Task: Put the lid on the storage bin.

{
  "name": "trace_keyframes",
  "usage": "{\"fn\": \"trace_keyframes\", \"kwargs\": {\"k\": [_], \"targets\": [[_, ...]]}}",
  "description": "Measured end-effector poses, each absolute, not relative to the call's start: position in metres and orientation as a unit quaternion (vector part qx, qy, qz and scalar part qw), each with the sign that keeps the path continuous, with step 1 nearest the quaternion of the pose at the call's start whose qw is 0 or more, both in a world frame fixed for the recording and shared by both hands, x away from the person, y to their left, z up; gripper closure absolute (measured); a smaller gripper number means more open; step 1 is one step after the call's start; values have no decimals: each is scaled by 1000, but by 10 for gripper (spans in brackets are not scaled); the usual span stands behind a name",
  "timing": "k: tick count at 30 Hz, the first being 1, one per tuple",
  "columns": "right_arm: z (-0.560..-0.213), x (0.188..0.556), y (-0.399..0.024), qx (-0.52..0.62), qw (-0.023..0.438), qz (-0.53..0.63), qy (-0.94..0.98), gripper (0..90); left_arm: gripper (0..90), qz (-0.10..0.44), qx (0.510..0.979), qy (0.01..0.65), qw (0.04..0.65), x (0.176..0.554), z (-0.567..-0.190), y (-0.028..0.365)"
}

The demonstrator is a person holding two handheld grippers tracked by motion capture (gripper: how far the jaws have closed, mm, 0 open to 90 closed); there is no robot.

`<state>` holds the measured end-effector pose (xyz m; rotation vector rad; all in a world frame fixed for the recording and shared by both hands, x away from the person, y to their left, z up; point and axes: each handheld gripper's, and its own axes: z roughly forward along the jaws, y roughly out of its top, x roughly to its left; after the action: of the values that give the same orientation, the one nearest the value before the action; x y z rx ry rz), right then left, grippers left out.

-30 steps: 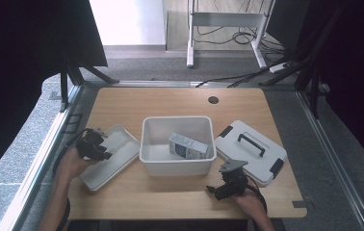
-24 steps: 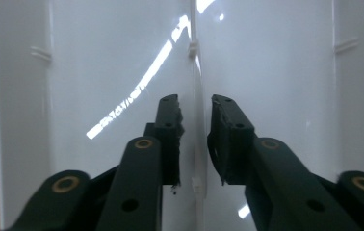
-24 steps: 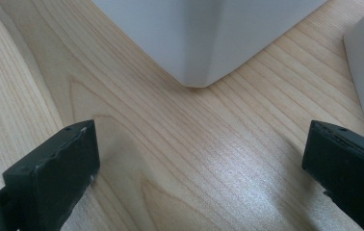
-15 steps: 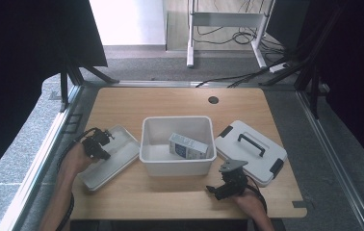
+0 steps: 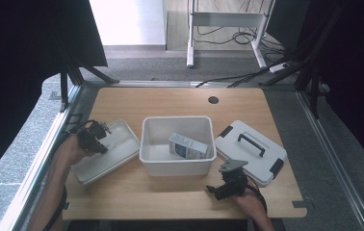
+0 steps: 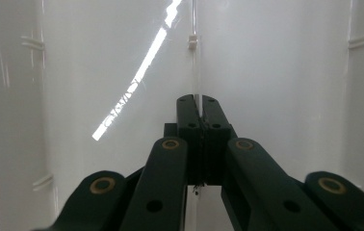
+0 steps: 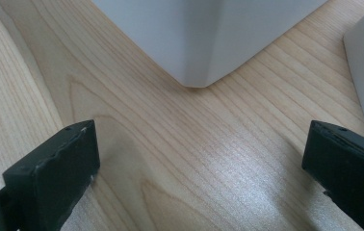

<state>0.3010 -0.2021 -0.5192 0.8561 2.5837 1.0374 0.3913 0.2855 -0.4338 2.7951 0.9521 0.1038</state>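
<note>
The left gripper (image 5: 96,137) has its fingers (image 6: 189,120) clamped on the thin rim of the white plastic lid (image 5: 108,154), which lies tilted at the left of the counter (image 5: 170,197), just beside the open white bin (image 5: 177,161). The lid looks light, stiff and glossy, so it may well slip or swing from 1 edge grip; a hold nearer the middle of a long rim should steady it. The right gripper (image 5: 228,185) hovers near the bin's front corner, fingers (image 7: 55,168) wide apart, holding nothing.

No legible text on anything here.
</note>
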Motion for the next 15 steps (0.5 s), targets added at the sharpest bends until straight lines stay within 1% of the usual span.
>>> {"fn": "trace_keyframes", "kwargs": {"k": [7, 15], "targets": [[-519, 301, -202, 293, 114, 354, 881, 0, 890, 36, 948, 297, 108, 384, -411, 300], [-519, 301, -201, 295, 114, 355, 880, 0, 890, 54, 952, 269, 132, 375, -375, 314]]}}
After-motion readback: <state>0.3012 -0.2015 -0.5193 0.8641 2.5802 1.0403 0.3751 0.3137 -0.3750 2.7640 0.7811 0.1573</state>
